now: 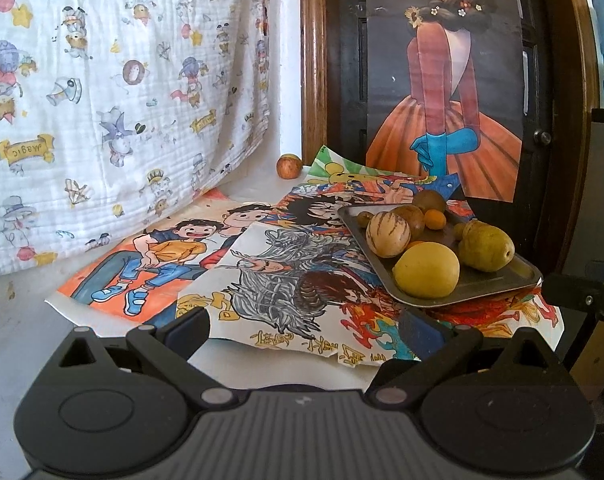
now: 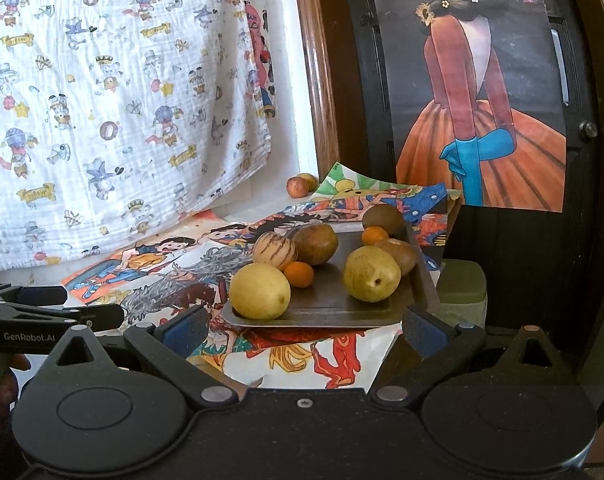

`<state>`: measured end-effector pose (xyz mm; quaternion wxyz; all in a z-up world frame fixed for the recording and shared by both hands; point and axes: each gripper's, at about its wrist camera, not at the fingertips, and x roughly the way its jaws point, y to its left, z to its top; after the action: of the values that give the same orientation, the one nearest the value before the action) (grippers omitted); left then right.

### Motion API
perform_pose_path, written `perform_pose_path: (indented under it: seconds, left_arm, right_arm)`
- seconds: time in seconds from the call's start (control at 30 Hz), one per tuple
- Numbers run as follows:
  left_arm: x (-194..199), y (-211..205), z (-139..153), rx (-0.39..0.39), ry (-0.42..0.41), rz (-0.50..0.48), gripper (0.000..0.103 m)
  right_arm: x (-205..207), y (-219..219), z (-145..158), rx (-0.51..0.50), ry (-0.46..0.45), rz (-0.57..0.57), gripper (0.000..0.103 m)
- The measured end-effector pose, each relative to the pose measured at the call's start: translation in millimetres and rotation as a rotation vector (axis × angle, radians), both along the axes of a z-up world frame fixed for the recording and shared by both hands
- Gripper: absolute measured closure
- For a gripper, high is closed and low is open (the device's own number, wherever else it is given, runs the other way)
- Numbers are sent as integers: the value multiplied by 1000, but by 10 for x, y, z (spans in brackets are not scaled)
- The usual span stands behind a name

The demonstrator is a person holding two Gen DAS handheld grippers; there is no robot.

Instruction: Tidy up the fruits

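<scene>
1. resting on coloured drawings point(image 1: 261, 280) spread over the tabletop point(image 1: 17, 320), a grey metal tray point(image 2: 334, 304) holds most of the fruit.
2. tray contents, right wrist view: large yellow fruit point(image 2: 259, 290) at the near left corner; small orange fruit point(image 2: 298, 274) just beside it; striped pale melon point(image 2: 274, 251) behind, touching a brown round fruit point(image 2: 314, 243).
3. right half of tray: green-yellow pear point(image 2: 372, 273) near; brown fruit point(image 2: 398, 255) touching it behind; second small orange fruit point(image 2: 374, 235) farther back; dark kiwi-like fruit point(image 2: 383, 218) at the far edge.
4. off the tray: a reddish apple point(image 2: 297, 187) sits far back on the tabletop near the door frame point(image 2: 322, 80), with a yellowish fruit point(image 2: 308, 180) touching it behind.
5. left tool point(image 1: 304, 326): jaws spread wide, nothing between them, held low over the near edge of the drawings, left of the tray.
6. right tool point(image 2: 304, 326): jaws spread wide, empty, lined up with the tray's near edge; not touching any fruit.
7. the left tool also shows at the left edge of the right wrist view, side on.
8. backdrop: printed white cloth point(image 1: 101, 100) hanging at left; poster of a figure in an orange dress point(image 1: 446, 92) on the dark door at right.
9. a greenish container point(image 2: 462, 288) stands just right of the tray.
</scene>
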<state>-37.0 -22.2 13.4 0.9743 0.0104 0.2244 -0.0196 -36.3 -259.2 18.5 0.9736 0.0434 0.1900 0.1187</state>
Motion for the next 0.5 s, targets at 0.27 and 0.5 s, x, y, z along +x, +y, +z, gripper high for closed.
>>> perform_pose_path:
  seconds: [0.27,0.5]
  left_arm:
    - [-6,2,-2,2,5,-1,0]
    - [-3,-1,-3,2,6,-2,0]
  right_arm:
    - [10,6,-14,0,7,1,1]
    - [12,5,-13,0,7,1,1]
